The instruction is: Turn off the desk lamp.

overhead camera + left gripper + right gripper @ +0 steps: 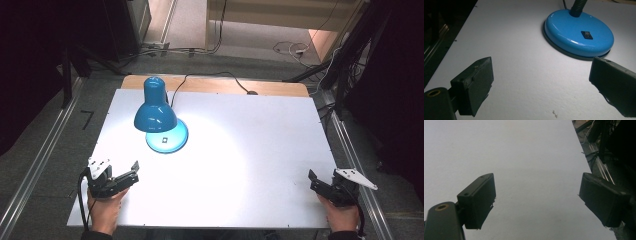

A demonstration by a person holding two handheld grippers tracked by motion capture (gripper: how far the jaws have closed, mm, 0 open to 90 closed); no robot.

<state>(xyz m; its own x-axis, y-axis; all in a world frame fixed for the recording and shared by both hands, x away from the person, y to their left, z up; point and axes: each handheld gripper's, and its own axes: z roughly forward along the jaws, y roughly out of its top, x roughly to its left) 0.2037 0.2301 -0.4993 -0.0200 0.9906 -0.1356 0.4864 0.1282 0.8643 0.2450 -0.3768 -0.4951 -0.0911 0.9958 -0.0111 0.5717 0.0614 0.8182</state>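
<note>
A blue desk lamp point(155, 115) stands on the white table point(250, 150) at the back left. Its shade hangs over its round base point(170, 140), and it throws a bright patch on the board. In the left gripper view the base point(574, 30) with its black rocker switch point(587, 35) lies ahead, a little to the right. My left gripper point(133, 172) is open near the front left edge, its jaws point(541, 67) wide apart and empty. At the front right corner my right gripper point(312, 181) is also open, with only bare table between its jaws point(537, 187).
The lamp's black cord point(215, 76) runs off the back edge over a wooden strip point(280, 88). Metal rails point(40, 160) flank the table on both sides. Cables point(596, 135) and dark stands lie past the right edge.
</note>
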